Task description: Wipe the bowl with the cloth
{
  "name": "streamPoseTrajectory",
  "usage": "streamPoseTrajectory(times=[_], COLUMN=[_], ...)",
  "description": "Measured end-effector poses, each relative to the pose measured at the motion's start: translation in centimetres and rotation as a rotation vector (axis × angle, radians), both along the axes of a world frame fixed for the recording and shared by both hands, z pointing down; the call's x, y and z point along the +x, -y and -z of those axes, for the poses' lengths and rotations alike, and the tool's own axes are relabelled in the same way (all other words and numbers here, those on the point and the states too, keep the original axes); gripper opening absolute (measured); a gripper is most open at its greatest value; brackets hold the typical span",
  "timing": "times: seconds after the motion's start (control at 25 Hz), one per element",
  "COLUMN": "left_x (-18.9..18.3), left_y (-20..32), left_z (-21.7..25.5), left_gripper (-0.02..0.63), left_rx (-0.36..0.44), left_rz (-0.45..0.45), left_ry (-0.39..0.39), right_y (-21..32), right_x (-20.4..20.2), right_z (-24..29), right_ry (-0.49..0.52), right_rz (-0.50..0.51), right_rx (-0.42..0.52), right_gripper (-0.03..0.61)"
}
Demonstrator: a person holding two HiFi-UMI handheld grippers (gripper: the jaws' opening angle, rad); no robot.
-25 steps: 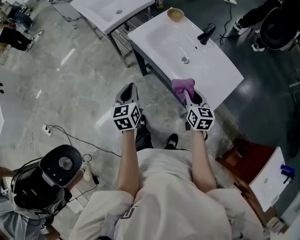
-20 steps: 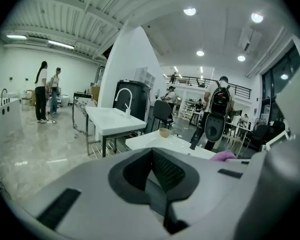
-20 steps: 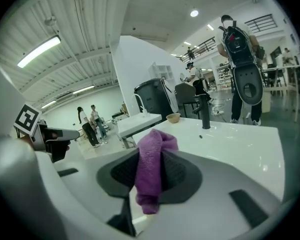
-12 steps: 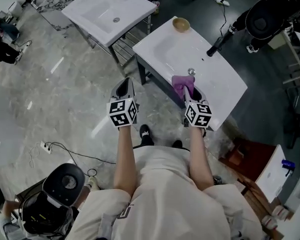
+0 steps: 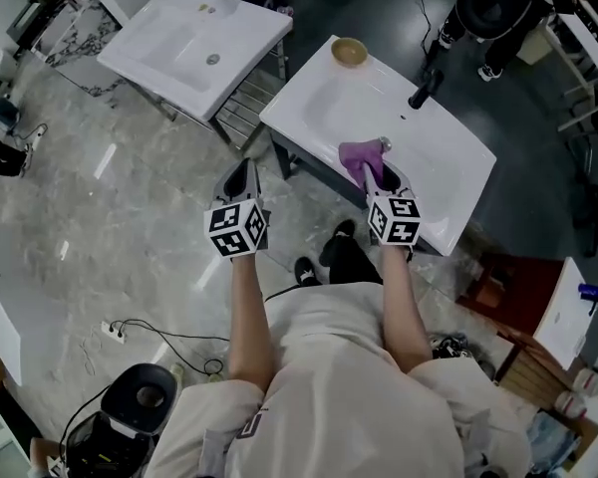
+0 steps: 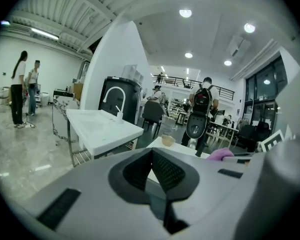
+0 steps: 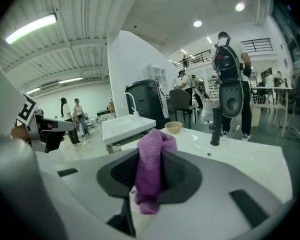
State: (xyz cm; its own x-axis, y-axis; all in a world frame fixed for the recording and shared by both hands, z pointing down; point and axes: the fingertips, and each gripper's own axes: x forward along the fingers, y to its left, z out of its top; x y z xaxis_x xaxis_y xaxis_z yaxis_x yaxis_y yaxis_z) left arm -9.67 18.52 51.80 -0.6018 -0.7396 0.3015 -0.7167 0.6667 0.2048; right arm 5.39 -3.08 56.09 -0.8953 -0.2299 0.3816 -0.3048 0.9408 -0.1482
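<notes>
A small tan bowl stands on the far left corner of a white sink top; it also shows as the bowl and the bowl in the gripper views. My right gripper is shut on a purple cloth, held over the sink's near part, well short of the bowl. The cloth hangs folded between the jaws of the right gripper. My left gripper hovers over the floor left of the sink. The left gripper is shut and holds nothing.
A black faucet rises at the sink's far side. A second white sink stands to the left on a metal frame. Cables and a round black device lie on the marble floor. People stand farther off, one with a backpack.
The person has stepped closer to the sink. The right gripper with the cloth has moved from the sink's front edge to over its top. Both grippers stayed shut.
</notes>
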Motion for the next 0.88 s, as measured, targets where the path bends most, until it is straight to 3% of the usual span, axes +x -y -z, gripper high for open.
streamPoseTrajectory(times=[0.24,0.48,0.6,0.72,0.88], left_x=[-1.4,-3.9,-5.9,-7.9,-8.4], left_y=[2.6,6.3,8.0,9.8,12.9], left_z=[-0.1,0.4,1.1,0.9,0.4], left_gripper=[0.006,0.006,0.006,0.006,0.006], left_rx=[-0.023,-0.075,-0.077,-0.046,-0.022], left_rz=[-0.056,-0.165,-0.179,-0.196,-0.282], left_ry=[0.022,0.042,0.046,0.007,-0.044], right_y=[1.7,3.7,4.9,5.5,6.3], right_x=[-1.6,-5.8,-8.3,-10.4,-11.9], right_z=[-0.2,-0.7,-0.3,-0.8,-2.2], right_ry=[0.000,0.008,0.020,0.012,-0.023], right_rz=[-0.011,-0.037,-0.034,-0.026,0.015], right_rx=[0.019,-0.047,-0.073,-0.108,-0.164], right_gripper=[0.092,0.092,0.092,0.092,0.092])
